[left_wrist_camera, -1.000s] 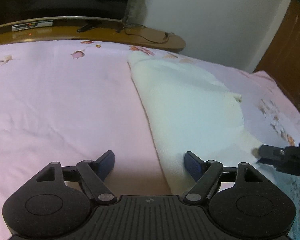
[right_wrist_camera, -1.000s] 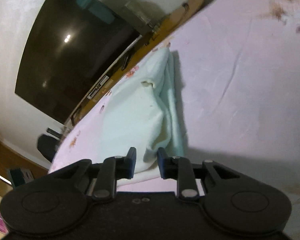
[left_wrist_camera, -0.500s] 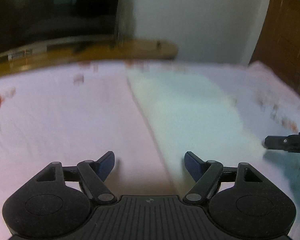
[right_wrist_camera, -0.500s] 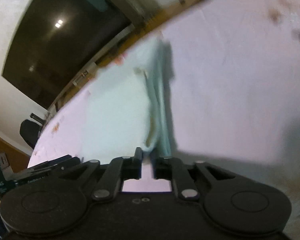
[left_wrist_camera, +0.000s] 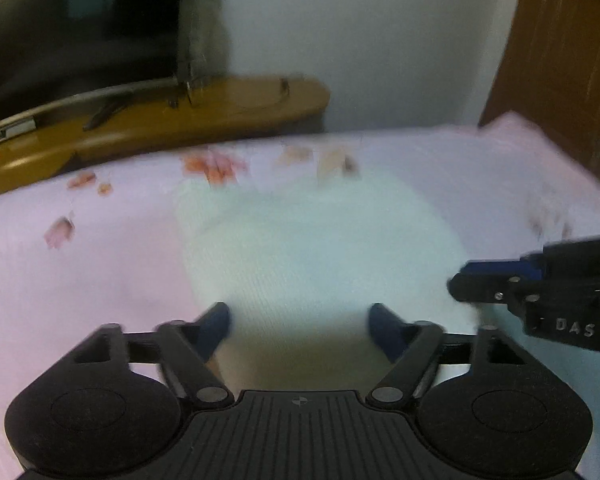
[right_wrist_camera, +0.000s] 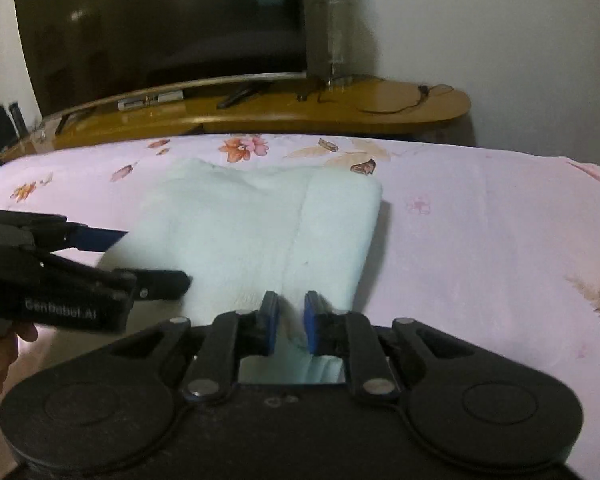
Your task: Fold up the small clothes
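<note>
A pale mint-white small garment [right_wrist_camera: 260, 232] lies folded on the pink floral bedsheet [right_wrist_camera: 480, 240]; it also shows blurred in the left wrist view [left_wrist_camera: 312, 264]. My right gripper [right_wrist_camera: 291, 322] has its jaws nearly closed on the garment's near edge, with cloth between the blue pads. It appears from the side in the left wrist view [left_wrist_camera: 456, 286]. My left gripper [left_wrist_camera: 300, 326] is wide open, its fingers straddling the garment's near left part. It shows from the side in the right wrist view [right_wrist_camera: 156, 258].
A wooden TV bench [right_wrist_camera: 300, 108] with a dark television [right_wrist_camera: 160, 28], cables and a glass stands beyond the bed's far edge. A brown wooden door [left_wrist_camera: 568, 52] is at the right. White wall behind.
Both grippers swung round to face the far bench. The right gripper closed further on the garment's edge. The left gripper moved right over the garment, still open.
</note>
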`<state>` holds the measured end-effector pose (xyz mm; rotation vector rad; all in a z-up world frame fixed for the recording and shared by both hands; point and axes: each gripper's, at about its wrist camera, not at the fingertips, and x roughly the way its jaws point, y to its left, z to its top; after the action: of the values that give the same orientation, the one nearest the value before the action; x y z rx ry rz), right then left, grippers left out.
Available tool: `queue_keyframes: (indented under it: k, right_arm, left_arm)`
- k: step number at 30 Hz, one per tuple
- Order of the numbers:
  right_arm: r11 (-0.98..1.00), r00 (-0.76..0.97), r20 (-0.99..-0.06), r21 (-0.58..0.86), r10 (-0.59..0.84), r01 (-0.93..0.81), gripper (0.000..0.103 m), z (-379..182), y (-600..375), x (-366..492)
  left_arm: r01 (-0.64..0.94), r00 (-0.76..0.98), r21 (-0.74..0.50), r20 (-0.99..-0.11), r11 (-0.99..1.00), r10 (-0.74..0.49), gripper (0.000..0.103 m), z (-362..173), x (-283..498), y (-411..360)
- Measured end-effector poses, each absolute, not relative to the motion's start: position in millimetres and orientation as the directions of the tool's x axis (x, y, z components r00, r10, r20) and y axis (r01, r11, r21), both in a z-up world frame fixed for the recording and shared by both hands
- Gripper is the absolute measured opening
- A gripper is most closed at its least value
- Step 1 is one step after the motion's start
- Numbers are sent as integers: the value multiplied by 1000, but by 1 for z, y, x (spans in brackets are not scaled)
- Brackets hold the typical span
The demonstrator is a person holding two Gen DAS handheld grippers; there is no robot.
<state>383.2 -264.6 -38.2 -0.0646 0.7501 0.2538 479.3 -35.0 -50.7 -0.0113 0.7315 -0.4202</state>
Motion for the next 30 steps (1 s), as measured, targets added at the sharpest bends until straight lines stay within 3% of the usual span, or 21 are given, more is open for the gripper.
queue_keyframes:
  k: [3, 6, 8, 10, 13, 18, 20, 25, 27, 28, 30]
  right_arm:
    - [963, 769, -583, 106, 262, -248, 17, -15, -275, 389]
    - [974, 766, -602, 124, 228, -192, 20, -15, -276, 425]
    - [976, 749, -626, 130, 217, -175, 21, -24, -272, 446]
    - [982, 687, -702, 123, 186, -140, 22, -44, -268, 464]
    - [985, 719, -679, 39, 151, -170, 23, -52, -261, 460]
    - [971, 743, -635, 44, 208, -234, 29, -31, -268, 416]
    - [963, 708, -674, 18, 210, -268, 30, -46, -268, 405]
    - [969, 736, -643, 42, 212, -242, 32, -21, -272, 380]
    - [961, 744, -624, 42, 239, -273, 34, -18, -272, 354]
    - [956, 721, -649, 32, 243, -293, 35, -27, -268, 348]
    - [954, 653, -734, -27, 184, -299, 35, -54, -260, 346]
  left_arm:
    - [333, 697, -160, -622, 929, -357, 68, -42, 499, -28]
    - [313, 700, -131, -637, 941, -322, 68, -46, 524, -34]
    - [297, 652, -117, -701, 948, -290, 80, -63, 544, -45]
    - [286, 644, -137, -706, 949, -296, 91, -81, 551, -49]
    - [262, 635, -185, -706, 947, -313, 92, -78, 550, -39]
    - [299, 666, -123, -684, 946, -299, 92, -79, 507, -32]
    - [252, 659, -166, -691, 953, -295, 92, -78, 506, -28]
    - [263, 701, -155, -647, 952, -299, 92, -50, 462, -20]
    - [280, 657, -142, -693, 950, -297, 92, -65, 453, -26]
    - [288, 629, -109, -728, 951, -274, 92, -79, 452, -33]
    - [281, 653, -88, -712, 956, -258, 92, -84, 446, -35]
